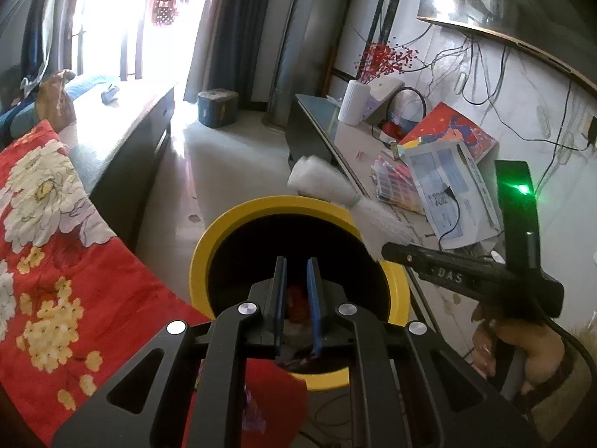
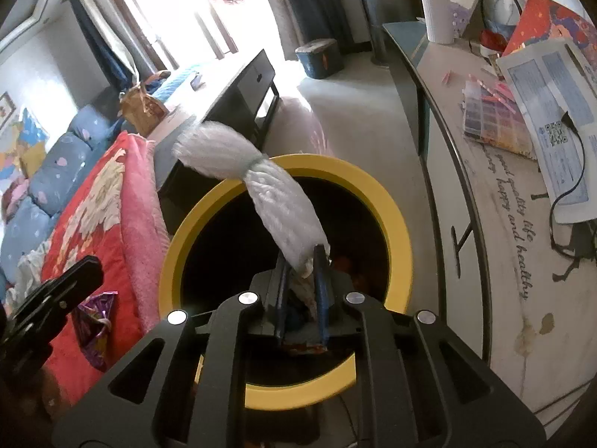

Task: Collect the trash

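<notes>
Bin (image 2: 377, 194) beyond the jaws: yellow rim, black interior. Foam wrap (image 2: 276, 201) rising from the right gripper's (image 2: 303, 261) jaws: white, ribbed. Blanket (image 1: 56, 254) left of the jaws: red, white and yellow flowers. Pads: blue.

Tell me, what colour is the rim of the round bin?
Yellow, around a dark inside. The round bin's rim shows best in the right wrist view.
</notes>
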Demonstrator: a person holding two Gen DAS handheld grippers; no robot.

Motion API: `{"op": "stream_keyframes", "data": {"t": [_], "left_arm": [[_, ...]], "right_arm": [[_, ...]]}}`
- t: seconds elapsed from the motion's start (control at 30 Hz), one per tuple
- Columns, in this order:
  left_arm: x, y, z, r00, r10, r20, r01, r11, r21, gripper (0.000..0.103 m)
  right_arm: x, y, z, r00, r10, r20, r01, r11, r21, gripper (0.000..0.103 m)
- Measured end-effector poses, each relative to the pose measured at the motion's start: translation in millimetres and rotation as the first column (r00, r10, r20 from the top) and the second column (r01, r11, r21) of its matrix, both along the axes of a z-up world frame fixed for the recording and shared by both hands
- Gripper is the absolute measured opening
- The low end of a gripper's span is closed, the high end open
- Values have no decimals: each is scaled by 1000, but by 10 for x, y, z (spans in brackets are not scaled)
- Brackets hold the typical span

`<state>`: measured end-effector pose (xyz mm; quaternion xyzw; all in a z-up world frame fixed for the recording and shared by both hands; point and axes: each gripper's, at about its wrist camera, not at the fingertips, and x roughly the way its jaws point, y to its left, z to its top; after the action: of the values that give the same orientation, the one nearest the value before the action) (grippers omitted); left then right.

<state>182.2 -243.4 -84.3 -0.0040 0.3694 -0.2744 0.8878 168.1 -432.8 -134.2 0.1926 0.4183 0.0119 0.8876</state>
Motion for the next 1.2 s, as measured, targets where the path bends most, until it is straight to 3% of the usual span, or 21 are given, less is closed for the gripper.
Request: {"op": "stream_keyframes", "data": {"t": [0.03,0.13,0.27,0.33,0.5,0.7,1.2], "left_arm": [[21,-18,-13,1000,-2,-3,2,1000,-1,19],[66,-40,-31,1000,8,-1,-8,1000,0,50],[70,1,-7,999,36,6,-36,999,-3,85],[62,33,14,999,43,8,-43,999,-6,96],[47,146,49,998,67,0,-67,998,-12,96],[-18,362,148,996,86,7,-86,995,-45,96],[-215,1099,360,977,212,40,-208,974,-87,96]], "right_arm": [[-1,-9,-6,1000,-3,-2,3,1000,2,16],[-10,-31,-10,1000,-12,-2,12,1000,8,29],[-47,-54,5,1000,-22,-1,22,1000,19,41],[-85,-55,45,1000,-28,10,28,999,21,54],[-164,-38,148,999,-32,38,32,999,10,72],[-256,2,257,998,-33,61,33,999,-5,84],[-442,462,559,988,70,137,-62,996,-56,90]]}}
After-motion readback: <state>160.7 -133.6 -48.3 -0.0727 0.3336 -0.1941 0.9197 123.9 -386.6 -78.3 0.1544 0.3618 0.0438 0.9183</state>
